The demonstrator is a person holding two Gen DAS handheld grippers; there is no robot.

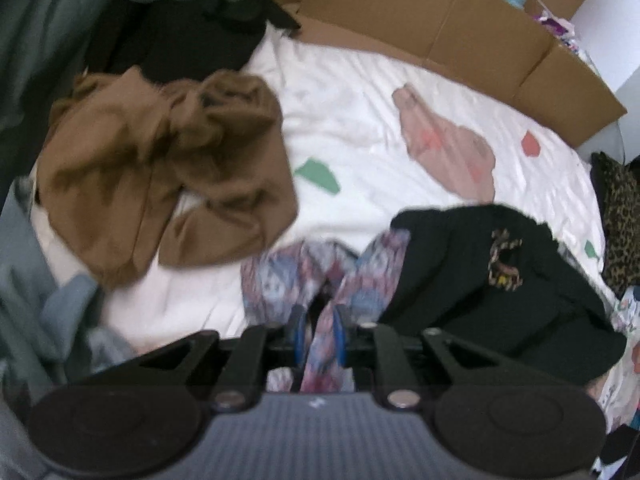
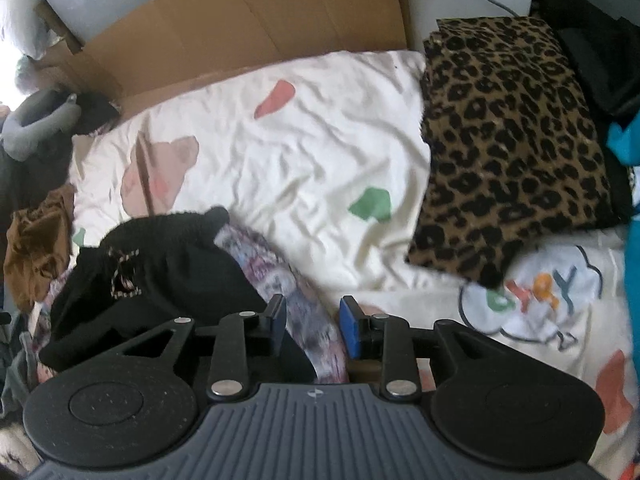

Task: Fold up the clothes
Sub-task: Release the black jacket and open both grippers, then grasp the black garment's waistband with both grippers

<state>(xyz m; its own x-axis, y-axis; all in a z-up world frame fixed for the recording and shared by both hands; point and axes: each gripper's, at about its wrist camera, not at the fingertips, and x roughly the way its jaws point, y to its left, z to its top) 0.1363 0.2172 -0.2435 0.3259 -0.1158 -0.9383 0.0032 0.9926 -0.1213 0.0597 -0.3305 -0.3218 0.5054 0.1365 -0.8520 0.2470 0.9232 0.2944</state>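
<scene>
A pink-and-blue patterned garment [image 1: 280, 280] lies bunched on the white bed sheet [image 1: 352, 120]. My left gripper [image 1: 319, 332] is shut on a strip of it, which runs up between the blue pads. In the right wrist view the same patterned garment [image 2: 304, 312] passes between the fingers of my right gripper [image 2: 314, 320], whose jaws stand apart around it. A black garment [image 1: 480, 280] with a small embroidered motif lies partly over the patterned one, just left of my right gripper [image 2: 168, 280].
A crumpled brown garment [image 1: 160, 168] lies to the left, with dark and grey clothes behind it. A folded leopard-print piece [image 2: 508, 140] sits at the right of the sheet [image 2: 300, 152]. A cardboard wall [image 2: 240, 20] borders the far edge.
</scene>
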